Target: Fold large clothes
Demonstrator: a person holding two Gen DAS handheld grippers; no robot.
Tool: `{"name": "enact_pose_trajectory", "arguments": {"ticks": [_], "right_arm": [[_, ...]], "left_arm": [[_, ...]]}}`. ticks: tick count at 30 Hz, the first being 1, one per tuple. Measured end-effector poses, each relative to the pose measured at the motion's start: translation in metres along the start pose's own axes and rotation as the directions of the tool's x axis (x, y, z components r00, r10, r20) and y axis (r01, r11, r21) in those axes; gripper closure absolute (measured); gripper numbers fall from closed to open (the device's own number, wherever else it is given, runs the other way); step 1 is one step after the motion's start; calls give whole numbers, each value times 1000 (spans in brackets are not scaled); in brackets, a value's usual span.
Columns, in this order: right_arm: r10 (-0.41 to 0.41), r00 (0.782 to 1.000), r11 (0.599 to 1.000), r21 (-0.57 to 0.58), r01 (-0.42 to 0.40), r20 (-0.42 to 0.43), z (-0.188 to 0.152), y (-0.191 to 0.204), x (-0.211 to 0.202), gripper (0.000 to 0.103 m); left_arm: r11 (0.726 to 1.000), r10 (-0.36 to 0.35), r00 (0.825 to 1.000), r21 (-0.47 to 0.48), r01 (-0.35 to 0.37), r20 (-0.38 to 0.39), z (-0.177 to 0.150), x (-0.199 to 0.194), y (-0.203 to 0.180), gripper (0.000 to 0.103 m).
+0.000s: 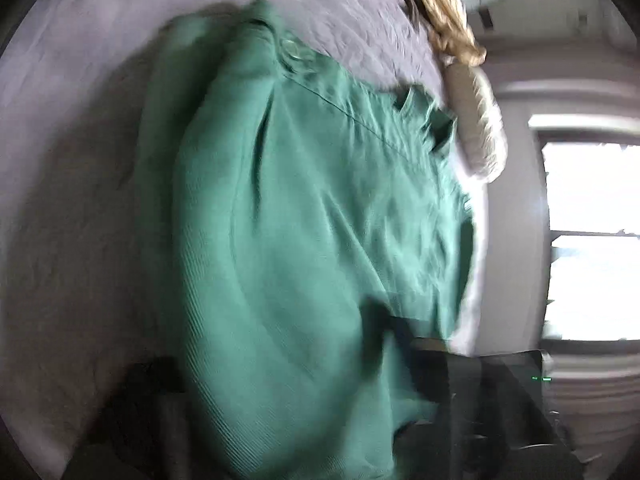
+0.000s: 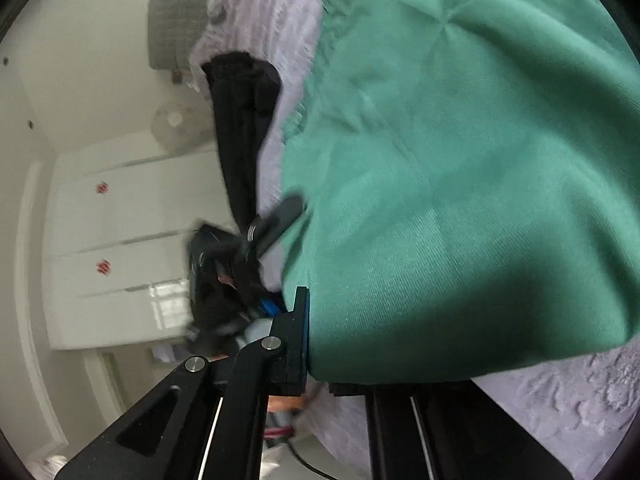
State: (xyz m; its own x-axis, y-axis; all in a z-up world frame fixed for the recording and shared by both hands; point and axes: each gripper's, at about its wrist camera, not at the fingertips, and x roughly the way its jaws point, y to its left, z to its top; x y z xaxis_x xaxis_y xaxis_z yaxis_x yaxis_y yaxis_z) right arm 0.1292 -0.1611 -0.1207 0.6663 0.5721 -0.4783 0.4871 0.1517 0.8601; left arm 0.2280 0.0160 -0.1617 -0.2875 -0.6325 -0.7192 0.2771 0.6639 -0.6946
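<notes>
A large green garment (image 1: 304, 220) lies spread over the lavender bed sheet (image 1: 72, 128), blurred in the left wrist view. My left gripper (image 1: 276, 360) has a thick bunch of the green cloth filling the gap between its dark fingers (image 1: 148, 392). The right wrist view shows the same garment (image 2: 460, 180) and the left gripper (image 2: 280, 216) at its near edge. My right gripper (image 2: 328, 320) is shut on the garment's hem. Its blue-padded finger (image 2: 300, 332) presses the cloth, and the other finger is hidden under the fabric.
A folded black garment (image 2: 244, 128) lies on the sheet (image 2: 264, 20) beside the green one. A fuzzy tan and white plush (image 1: 452, 28) sits at the bed's far side. A bright window (image 1: 592, 240), white wardrobe (image 2: 120, 240) and fan (image 2: 176, 124) stand beyond.
</notes>
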Motion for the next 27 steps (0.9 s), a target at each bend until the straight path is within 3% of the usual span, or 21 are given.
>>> {"name": "enact_pose_trajectory", "arguments": {"ticks": [1, 3, 5, 8, 11, 13, 16, 19, 22, 24, 27], "right_arm": [[-34, 999, 999, 0, 34, -42, -1, -3, 3, 92], [-69, 989, 997, -25, 67, -130, -7, -5, 2, 92], [-110, 982, 990, -107, 95, -153, -10, 0, -18, 91], [-240, 971, 941, -247, 231, -6, 1, 14, -66, 91], [-350, 924, 882, -279, 380, 154, 32, 15, -96, 91], [-387, 906, 861, -286, 421, 171, 51, 5, -93, 91], [-469, 880, 842, -266, 469, 67, 73, -33, -57, 94], [-434, 899, 860, -270, 433, 57, 76, -48, -51, 95], [-345, 938, 905, -255, 341, 27, 76, -54, -69, 95], [-278, 960, 934, -230, 275, 19, 75, -60, -89, 95], [-215, 974, 953, -201, 226, 74, 74, -70, -139, 95]], "left_arm": [[999, 35, 999, 21, -35, -5, 0, 3, -5, 85], [996, 71, 997, 54, -71, 17, 0, 1, -13, 85], [995, 76, 995, 64, -80, 61, -2, -7, -19, 85], [994, 72, 990, 75, -81, 119, -6, -21, -29, 85], [988, 89, 982, 114, -109, 169, -10, -31, -50, 91], [984, 86, 976, 136, -114, 199, -12, -35, -70, 91], [978, 70, 974, 177, -109, 214, -16, -38, -99, 91], [958, 77, 973, 253, -133, 219, -22, -30, -145, 91], [928, 73, 972, 343, -148, 223, -27, -12, -199, 91], [902, 61, 974, 407, -147, 217, -30, 3, -237, 91], [843, 61, 980, 516, -153, 191, -35, 39, -294, 91]]}}
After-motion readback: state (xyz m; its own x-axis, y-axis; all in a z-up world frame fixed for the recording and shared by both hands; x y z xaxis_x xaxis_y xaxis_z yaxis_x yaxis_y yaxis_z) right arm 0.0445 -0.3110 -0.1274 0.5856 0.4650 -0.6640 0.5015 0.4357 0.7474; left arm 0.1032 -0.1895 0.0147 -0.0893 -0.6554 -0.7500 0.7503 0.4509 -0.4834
